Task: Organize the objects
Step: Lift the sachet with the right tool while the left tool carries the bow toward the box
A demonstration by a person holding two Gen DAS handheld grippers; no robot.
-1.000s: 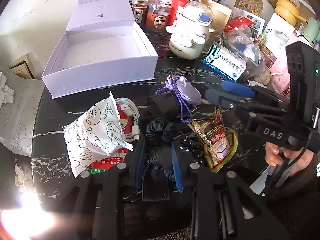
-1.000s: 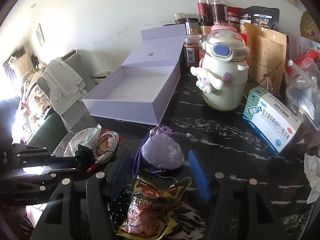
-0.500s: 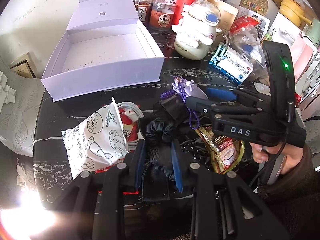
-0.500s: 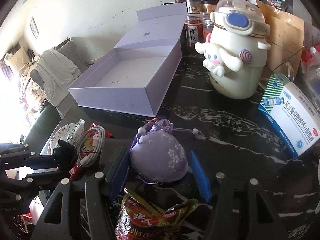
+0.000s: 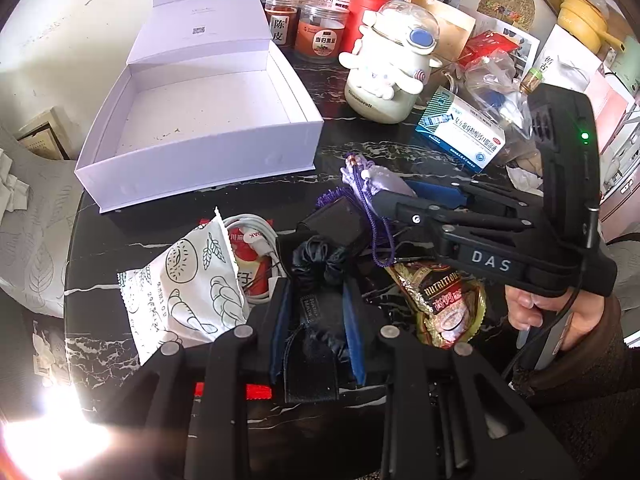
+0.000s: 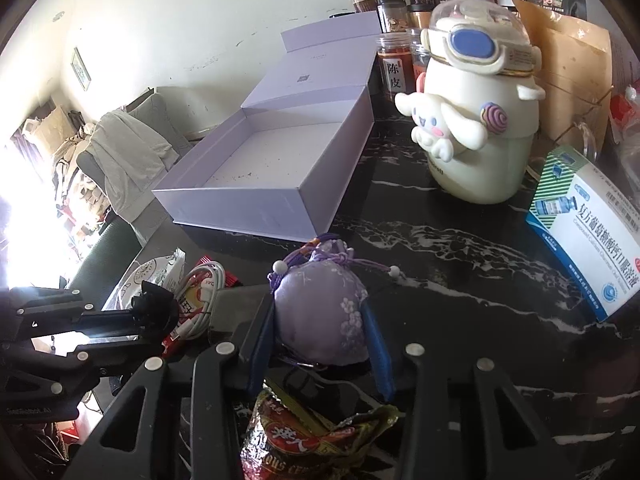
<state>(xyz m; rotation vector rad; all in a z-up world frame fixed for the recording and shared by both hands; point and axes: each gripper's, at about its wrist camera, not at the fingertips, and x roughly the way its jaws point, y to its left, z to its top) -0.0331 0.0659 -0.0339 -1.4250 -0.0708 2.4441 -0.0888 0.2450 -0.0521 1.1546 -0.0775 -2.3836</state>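
Observation:
A lilac drawstring pouch (image 6: 320, 312) lies on the black marble table (image 6: 460, 280), in front of the open, empty white box (image 6: 248, 208). My right gripper (image 6: 319, 314) straddles the pouch. Its jaws are closing and both blue pads touch the pouch's sides. In the left wrist view the same gripper (image 5: 394, 196) reaches in from the right over the pouch (image 5: 380, 184), held by a hand (image 5: 532, 308). My left gripper (image 5: 316, 292) is shut on a black fabric scrunchie (image 5: 316, 256), low over the table. The box (image 5: 200, 168) stands behind it.
A white snack packet (image 5: 188, 292), a coiled white cable (image 5: 256, 232), a black block (image 5: 340, 224) and a red-gold cereal sachet (image 5: 444, 304) crowd the near table. Behind stand a cream character bottle (image 5: 388, 76), a blue-white medicine box (image 5: 460, 136) and several jars (image 5: 320, 36).
My right gripper has slid forward around the lilac pouch, and its jaws have narrowed until the pads touch it. The left gripper has stayed still, shut on the scrunchie.

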